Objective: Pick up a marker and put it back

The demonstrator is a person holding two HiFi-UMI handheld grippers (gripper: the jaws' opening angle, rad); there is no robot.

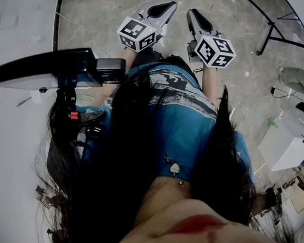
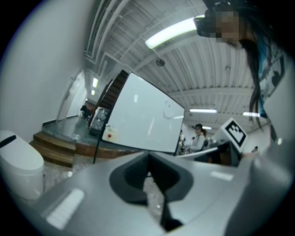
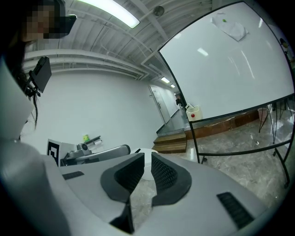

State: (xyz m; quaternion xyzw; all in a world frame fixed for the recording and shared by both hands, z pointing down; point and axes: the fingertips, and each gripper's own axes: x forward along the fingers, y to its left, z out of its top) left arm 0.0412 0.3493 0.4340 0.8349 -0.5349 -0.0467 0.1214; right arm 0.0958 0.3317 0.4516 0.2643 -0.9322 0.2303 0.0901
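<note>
No marker shows in any view. In the head view both grippers hang in front of the person's body, above a stone floor. My left gripper (image 1: 164,7) points away with its marker cube (image 1: 138,34) toward me; its jaws are shut with nothing between them (image 2: 148,160). My right gripper (image 1: 193,15) sits just beside it, cube (image 1: 215,50) toward me, with its ribbed pads (image 3: 162,173) nearly touching and nothing held. A large whiteboard (image 3: 230,69) on a black frame stands ahead, also seen in the left gripper view (image 2: 143,120).
Black legs of the whiteboard stand (image 1: 273,33) cross the floor at the upper right. A white box (image 1: 286,147) and cables lie to the right. Wooden steps (image 3: 173,140) rise behind the board. A white rounded object (image 2: 18,170) stands at the left.
</note>
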